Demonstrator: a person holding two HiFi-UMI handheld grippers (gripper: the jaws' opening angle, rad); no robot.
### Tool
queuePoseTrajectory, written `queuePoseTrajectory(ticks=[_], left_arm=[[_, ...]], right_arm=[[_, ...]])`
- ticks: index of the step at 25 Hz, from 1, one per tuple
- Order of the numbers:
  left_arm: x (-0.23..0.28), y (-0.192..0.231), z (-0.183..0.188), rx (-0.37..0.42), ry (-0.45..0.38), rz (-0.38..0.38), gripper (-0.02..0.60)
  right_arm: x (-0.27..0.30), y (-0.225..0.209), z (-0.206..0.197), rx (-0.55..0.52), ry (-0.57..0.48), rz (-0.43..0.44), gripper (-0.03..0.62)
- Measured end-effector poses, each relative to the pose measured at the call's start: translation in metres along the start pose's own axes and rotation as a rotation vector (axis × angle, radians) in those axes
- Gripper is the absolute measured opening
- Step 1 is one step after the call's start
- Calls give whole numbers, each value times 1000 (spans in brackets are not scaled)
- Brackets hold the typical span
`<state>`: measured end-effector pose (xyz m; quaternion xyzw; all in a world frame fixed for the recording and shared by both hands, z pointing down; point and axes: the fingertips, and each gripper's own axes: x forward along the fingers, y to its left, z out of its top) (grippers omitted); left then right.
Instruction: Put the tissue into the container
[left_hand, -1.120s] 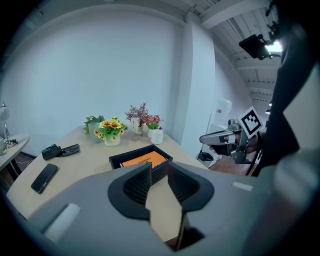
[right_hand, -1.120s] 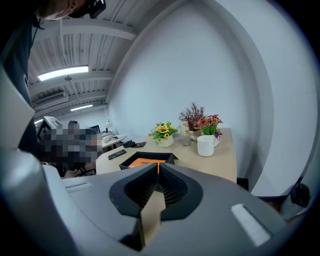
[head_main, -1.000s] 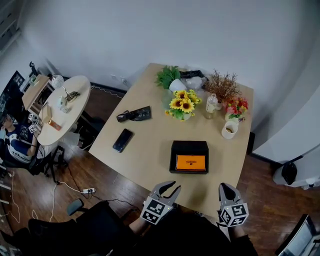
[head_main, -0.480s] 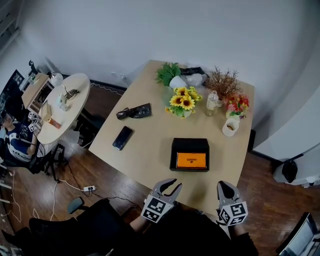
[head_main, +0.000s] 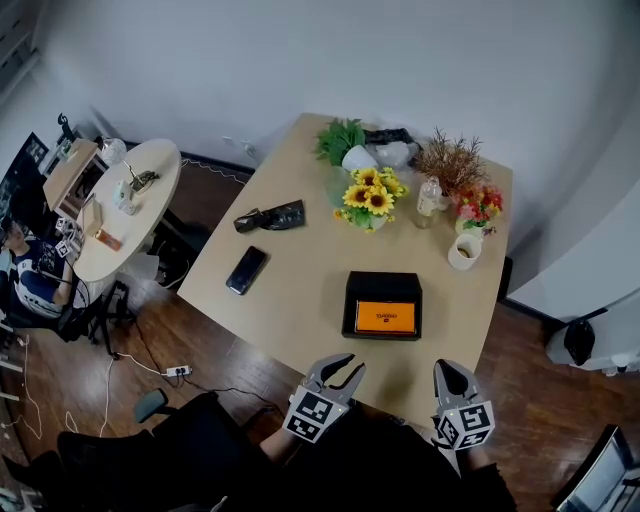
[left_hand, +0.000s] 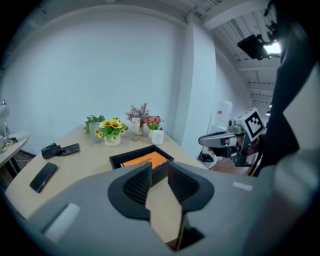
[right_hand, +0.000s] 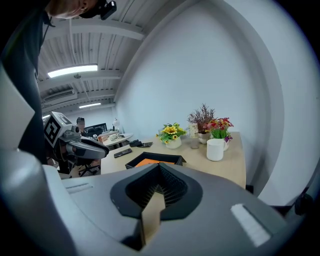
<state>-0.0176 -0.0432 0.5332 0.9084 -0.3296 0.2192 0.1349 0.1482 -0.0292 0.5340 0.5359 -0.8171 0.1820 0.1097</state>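
Observation:
A black container (head_main: 351, 300) sits on the wooden table, and a flat orange pack (head_main: 384, 318) lies inside it. Both show in the left gripper view, container (left_hand: 118, 161) and pack (left_hand: 145, 160), and in the right gripper view, container (right_hand: 131, 161) and pack (right_hand: 148, 162). My left gripper (head_main: 339, 368) hovers over the table's near edge, short of the container. Its jaws are all but shut, with a thin slit and nothing between them (left_hand: 159, 169). My right gripper (head_main: 451, 373) is at the near right edge. Its jaws are closing together on nothing (right_hand: 159, 175).
A black phone (head_main: 246, 270) and a black pouch (head_main: 270, 219) lie on the table's left side. Sunflowers (head_main: 371, 199), a bottle (head_main: 430, 203), more flowers and a white mug (head_main: 463, 252) stand at the back. A round side table (head_main: 125, 205) and a seated person are at the left.
The head view has drifted a little, so the table sits slightly higher in frame. Both grippers stay near the table's front edge, with nothing held.

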Motion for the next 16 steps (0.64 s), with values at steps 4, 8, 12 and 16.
queuePoseTrajectory(ticks=[4, 8, 12, 16], left_arm=[[-3, 2, -3, -1, 4, 3, 80], [-4, 2, -1, -3, 2, 3, 80], [-5, 5, -2, 1, 3, 3, 80], [-4, 7, -1, 1, 0, 8, 80]], right_arm=[[0, 3, -2, -2, 1, 2, 0], [0, 5, 0, -3, 4, 2, 0], [2, 6, 1, 1, 0, -1, 0], [3, 7, -1, 1, -2, 5, 0]])
